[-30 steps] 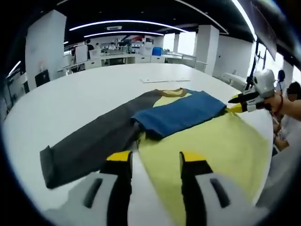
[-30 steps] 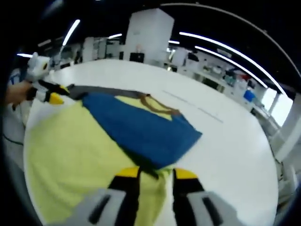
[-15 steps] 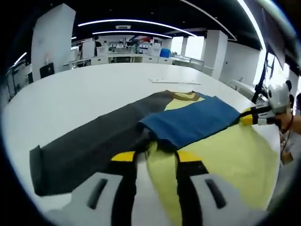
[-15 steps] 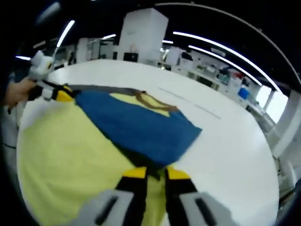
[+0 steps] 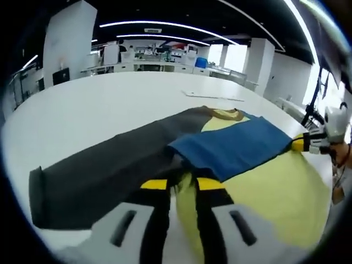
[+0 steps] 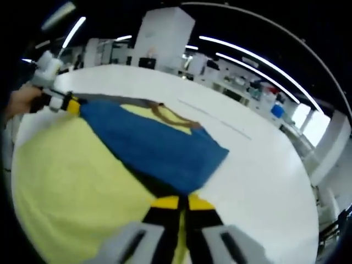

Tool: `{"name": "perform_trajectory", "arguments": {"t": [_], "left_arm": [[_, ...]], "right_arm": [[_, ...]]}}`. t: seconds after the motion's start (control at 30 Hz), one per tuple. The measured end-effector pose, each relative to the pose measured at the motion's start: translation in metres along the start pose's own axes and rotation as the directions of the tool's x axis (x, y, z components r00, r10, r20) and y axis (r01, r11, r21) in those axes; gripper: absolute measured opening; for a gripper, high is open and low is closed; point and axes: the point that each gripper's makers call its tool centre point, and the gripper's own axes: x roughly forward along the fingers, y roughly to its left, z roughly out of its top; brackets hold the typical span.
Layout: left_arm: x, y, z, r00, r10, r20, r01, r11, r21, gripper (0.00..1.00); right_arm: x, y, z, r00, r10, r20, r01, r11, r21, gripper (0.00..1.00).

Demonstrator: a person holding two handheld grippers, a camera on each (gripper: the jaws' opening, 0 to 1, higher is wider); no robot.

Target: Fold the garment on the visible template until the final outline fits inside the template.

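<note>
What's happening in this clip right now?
A person with a gripper in each hand is folding a colour-block garment spread on a white table. Its blue sleeve is already folded across the yellow body, while the dark grey sleeve lies stretched out flat. The left gripper has its jaws nearly together on a pinch of yellow fabric at the body's edge, and the right gripper is closed on the edge at the opposite side.

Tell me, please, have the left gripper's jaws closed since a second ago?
Yes. The left gripper stood with jaws wide apart at the garment's near edge; now they stand close together, pinching a fold of yellow cloth beside the dark sleeve.
</note>
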Motion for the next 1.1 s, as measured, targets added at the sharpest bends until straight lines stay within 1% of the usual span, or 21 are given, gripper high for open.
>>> {"name": "perform_trajectory", "arguments": {"t": [0.07,0.23,0.3,0.43,0.57,0.67,0.77,0.83,1.07,1.1], "left_arm": [[0.002,-0.001,0.0,1.0,0.002,-0.006,-0.002,1.0,-0.009,0.04],[0.005,0.002,0.001,0.999,0.021,-0.024,-0.021,1.0,-0.002,0.01],[0.005,0.003,0.0,0.999,0.027,-0.026,-0.027,1.0,-0.001,0.01],[0.006,0.003,0.0,0.999,0.033,-0.027,-0.033,0.999,-0.011,0.01],[0.006,0.004,0.0,0.999,0.04,-0.032,-0.041,0.999,-0.017,0.0],[0.006,0.004,0.0,0.999,0.042,-0.034,-0.043,0.999,-0.019,0.0],[0.007,0.004,0.0,0.998,0.043,-0.034,-0.044,0.999,-0.018,0.0],[0.007,0.004,0.0,0.998,0.045,-0.035,-0.046,0.999,-0.021,0.0],[0.009,0.006,0.0,0.998,0.043,-0.037,-0.044,0.999,-0.019,0.0],[0.009,0.006,0.0,0.998,0.043,-0.038,-0.043,0.999,-0.019,0.0]], "right_arm": [[0.0,-0.003,-0.001,1.0,-0.012,-0.002,0.012,1.0,-0.001,0.0],[-0.002,-0.008,-0.002,1.0,-0.022,-0.004,0.022,0.999,0.028,0.0],[-0.003,-0.011,-0.002,1.0,-0.031,-0.003,0.031,0.998,0.047,0.0],[-0.002,-0.014,-0.004,0.999,-0.031,-0.015,0.032,0.998,0.058,0.0],[-0.002,-0.023,-0.014,0.998,-0.044,-0.048,0.049,0.995,0.091,0.0],[-0.003,-0.027,-0.018,0.997,-0.043,-0.061,0.049,0.994,0.097,0.0],[-0.002,-0.03,-0.023,0.995,-0.042,-0.088,0.049,0.995,0.084,0.0],[-0.002,-0.036,-0.027,0.994,-0.042,-0.102,0.053,0.993,0.103,0.0],[-0.003,-0.039,-0.034,0.991,-0.042,-0.127,0.056,0.992,0.11,0.0],[-0.003,-0.039,-0.034,0.991,-0.038,-0.125,0.053,0.991,0.121,0.0]]}}
